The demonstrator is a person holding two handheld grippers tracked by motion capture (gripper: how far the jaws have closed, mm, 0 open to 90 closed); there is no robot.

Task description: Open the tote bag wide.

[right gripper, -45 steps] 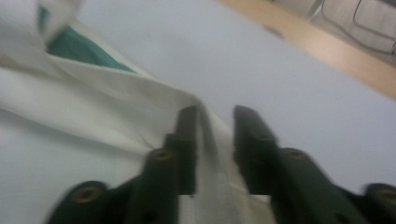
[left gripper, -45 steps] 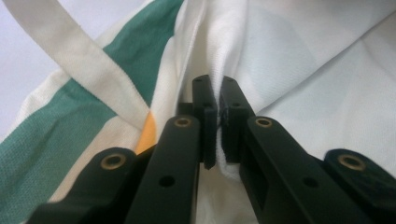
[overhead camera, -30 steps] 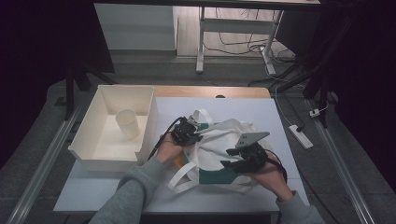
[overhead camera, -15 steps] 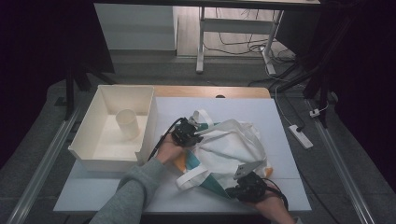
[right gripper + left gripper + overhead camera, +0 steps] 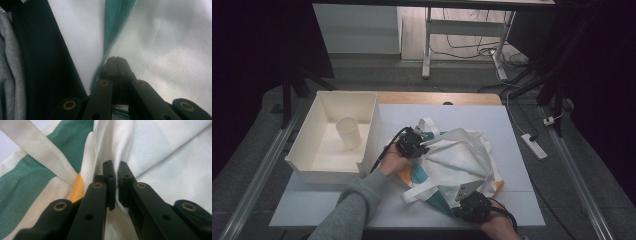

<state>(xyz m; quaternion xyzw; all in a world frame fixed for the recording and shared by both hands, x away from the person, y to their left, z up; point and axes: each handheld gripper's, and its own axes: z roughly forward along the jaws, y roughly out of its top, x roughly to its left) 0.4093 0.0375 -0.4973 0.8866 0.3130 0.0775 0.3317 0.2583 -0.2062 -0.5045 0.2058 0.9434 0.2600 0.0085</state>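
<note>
A white cloth bag (image 5: 459,162) with green and orange stripes lies crumpled on the white table (image 5: 512,125). At the bag's far left edge, my left gripper (image 5: 413,143) is shut on it. In the left gripper view its jaws (image 5: 116,167) pinch a raised fold of the white cloth (image 5: 160,150) beside a green stripe (image 5: 22,187). My right gripper (image 5: 472,204) sits low at the bag's near edge. Its jaws (image 5: 115,59) are shut, with the bag's teal hem (image 5: 112,32) running in between them.
A white open box (image 5: 302,160) stands at the table's left with a white cup (image 5: 348,132) inside it. A grey sleeve (image 5: 357,200) reaches in from the near edge. A power strip (image 5: 533,146) lies on the floor at the right.
My right gripper has come down from above the bag to its near edge and closed there. The left gripper has stayed put on the bag.
</note>
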